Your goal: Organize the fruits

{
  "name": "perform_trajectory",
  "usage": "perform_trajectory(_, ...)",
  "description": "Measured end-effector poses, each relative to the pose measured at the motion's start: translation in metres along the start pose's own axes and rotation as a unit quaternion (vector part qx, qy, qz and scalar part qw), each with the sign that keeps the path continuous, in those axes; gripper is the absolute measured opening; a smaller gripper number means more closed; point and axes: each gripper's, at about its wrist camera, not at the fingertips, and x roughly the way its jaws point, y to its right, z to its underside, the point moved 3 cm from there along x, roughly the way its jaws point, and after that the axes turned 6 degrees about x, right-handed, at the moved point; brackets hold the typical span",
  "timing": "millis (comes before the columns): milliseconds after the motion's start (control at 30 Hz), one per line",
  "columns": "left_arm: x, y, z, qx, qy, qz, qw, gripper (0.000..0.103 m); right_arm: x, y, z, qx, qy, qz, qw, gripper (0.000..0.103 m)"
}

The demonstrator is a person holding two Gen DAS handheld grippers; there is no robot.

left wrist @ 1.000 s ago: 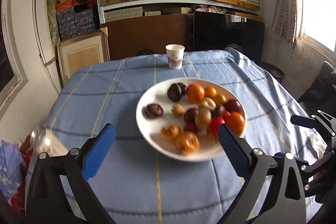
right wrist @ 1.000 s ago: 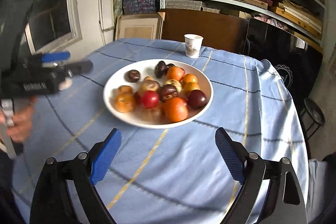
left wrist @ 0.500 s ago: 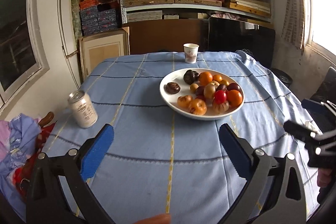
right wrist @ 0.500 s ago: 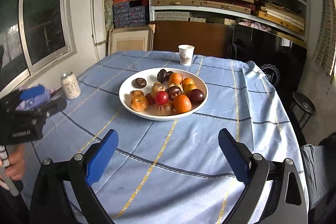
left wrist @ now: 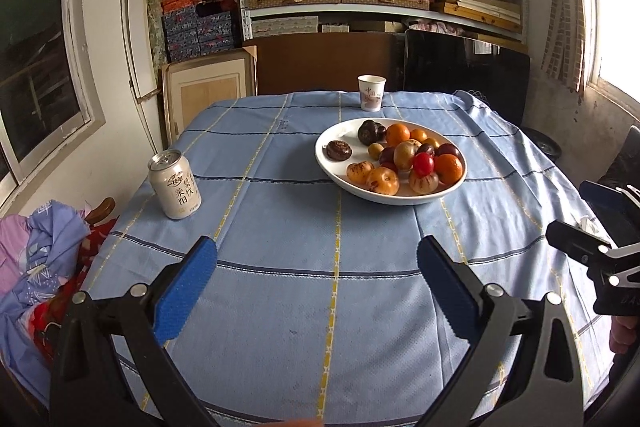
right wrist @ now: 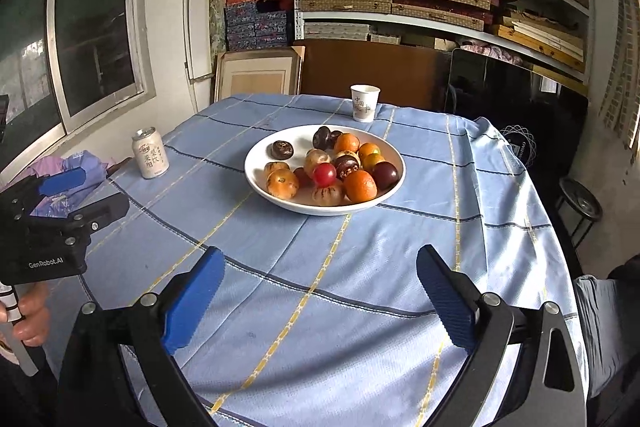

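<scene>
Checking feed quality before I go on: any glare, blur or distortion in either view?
Left wrist view: window blown out at right; fruit plate and can sharp; fisheye bends the shelves. Right wrist view: even daylight, no glare, plate sharp, dark corners.

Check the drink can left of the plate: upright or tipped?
Upright. The drink can stands on its base on the blue tablecloth, top rim facing up, label text reading vertically. Whether its tab is opened: cannot tell.

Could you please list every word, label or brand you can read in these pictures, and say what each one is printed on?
"GenRobot.AI": on the left gripper body, right wrist view.
Chinese characters on the drink can: too blurred to read reliably.
Red characters on the paper cup: too small.
Lettering on the black panel behind the table: illegible.
</scene>
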Motion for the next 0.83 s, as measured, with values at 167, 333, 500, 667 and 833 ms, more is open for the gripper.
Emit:
perform_trajectory(167,-0.003,0.0041,-0.0011,0.007,0.003,0.001,1.0,0.098,-0.003,-0.0023,0.0003,-0.003,0.001,-0.001,1.0,0.097)
perform_trajectory(333,-0.0035,0.0065,-0.0014,0.012,0.004,0.0,0.9999,0.098,-0.0037,-0.003,0.0004,-0.006,0.002,0.0,1.0,0.097)
perform_trajectory(500,-0.0038,0.0068,-0.0014,0.012,0.005,-0.002,0.9999,0.098,-0.0042,-0.002,0.0009,-0.005,0.001,0.002,1.0,0.097)
perform_trajectory(667,-0.004,0.0072,-0.001,0.013,0.004,-0.002,0.9999,0.098,-0.0049,0.0006,0.001,-0.003,-0.001,0.004,1.0,0.097)
perform_trajectory(833,-0.0039,0.0071,-0.001,0.014,0.004,0.0,0.9999,0.098,-0.004,0.0026,0.0013,-0.001,-0.002,0.005,1.0,0.097)
